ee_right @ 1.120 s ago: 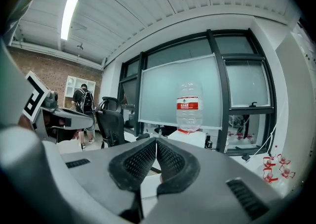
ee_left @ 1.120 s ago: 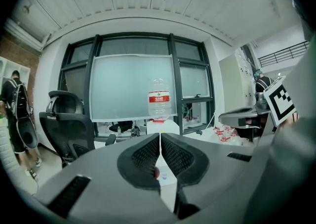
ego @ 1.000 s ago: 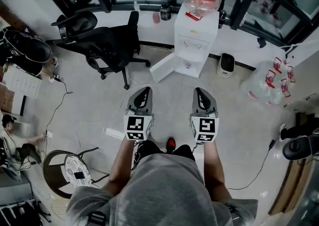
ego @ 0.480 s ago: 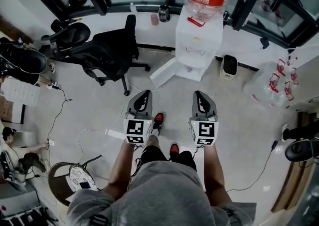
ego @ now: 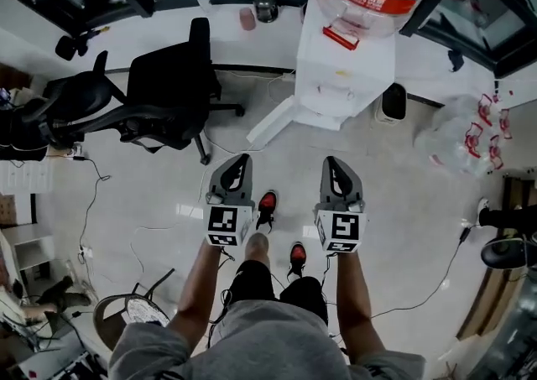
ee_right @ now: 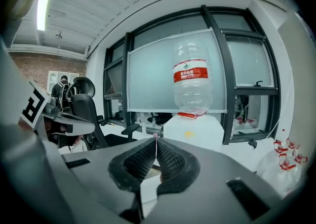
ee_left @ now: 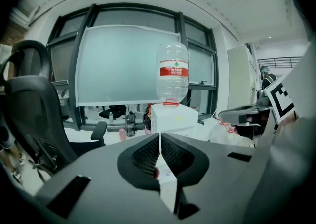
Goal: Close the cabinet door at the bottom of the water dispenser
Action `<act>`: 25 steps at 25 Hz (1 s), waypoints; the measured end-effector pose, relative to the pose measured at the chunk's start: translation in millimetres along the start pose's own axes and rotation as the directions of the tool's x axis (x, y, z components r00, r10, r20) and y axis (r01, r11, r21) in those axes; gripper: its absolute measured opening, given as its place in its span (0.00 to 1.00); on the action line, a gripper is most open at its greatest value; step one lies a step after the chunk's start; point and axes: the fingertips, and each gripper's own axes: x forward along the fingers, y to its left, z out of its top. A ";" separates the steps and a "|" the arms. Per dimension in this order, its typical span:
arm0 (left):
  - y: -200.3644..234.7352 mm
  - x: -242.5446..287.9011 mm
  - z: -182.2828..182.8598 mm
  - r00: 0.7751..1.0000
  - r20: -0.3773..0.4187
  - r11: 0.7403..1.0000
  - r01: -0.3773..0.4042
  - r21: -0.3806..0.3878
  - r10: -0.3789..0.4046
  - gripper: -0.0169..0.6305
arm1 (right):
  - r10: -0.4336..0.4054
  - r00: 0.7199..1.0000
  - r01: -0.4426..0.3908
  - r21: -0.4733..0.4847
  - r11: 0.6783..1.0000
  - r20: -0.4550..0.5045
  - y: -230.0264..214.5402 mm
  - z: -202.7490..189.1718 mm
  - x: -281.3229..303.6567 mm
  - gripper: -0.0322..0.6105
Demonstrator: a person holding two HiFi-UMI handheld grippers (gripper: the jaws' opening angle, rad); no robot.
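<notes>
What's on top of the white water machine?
A big clear bottle with a red label stands upside down on the white water dispenser. Its mouth goes down into the top, so that part is hidden.

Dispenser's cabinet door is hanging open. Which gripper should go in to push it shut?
Probably left. The cabinet door swings out left of the water dispenser, and the left gripper is nearest its free edge. The right gripper faces the dispenser body. Both are shut, empty.
</notes>
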 end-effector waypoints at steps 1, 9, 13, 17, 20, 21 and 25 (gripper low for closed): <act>5.7 13.5 -8.2 1.000 -0.017 1.000 0.008 -0.004 -0.009 0.07 | -0.004 1.000 0.004 0.003 1.000 -0.005 -1.2 -5.1 14.2 0.08; 36.1 92.2 -80.4 0.994 -0.090 0.998 0.055 -0.034 -0.058 0.07 | -0.039 0.997 0.041 0.026 0.999 -0.070 -9.5 -70.0 90.7 0.08; 50.4 122.7 -123.0 0.989 -0.133 0.997 0.064 -0.042 -0.069 0.07 | -0.060 0.993 0.064 0.036 0.997 -0.106 -13.4 -109.6 120.1 0.08; 60.8 149.1 -165.2 0.984 -0.158 0.996 0.070 -0.060 -0.079 0.07 | -0.062 0.987 0.068 0.033 0.997 -0.147 -16.0 -153.5 144.7 0.08; 66.6 166.7 -193.7 0.981 -0.172 0.994 0.081 -0.068 -0.092 0.07 | -0.058 0.982 0.065 0.036 0.997 -0.179 -12.4 -187.5 160.8 0.08; 69.0 172.8 -203.4 0.979 -0.178 0.994 0.085 -0.069 -0.096 0.07 | -0.056 0.981 0.065 0.039 0.997 -0.187 -10.6 -198.1 166.7 0.08; 78.1 193.4 -245.1 0.972 -0.205 0.993 0.098 -0.069 -0.110 0.07 | -0.045 0.976 0.058 0.056 0.997 -0.212 -0.8 -238.0 189.9 0.08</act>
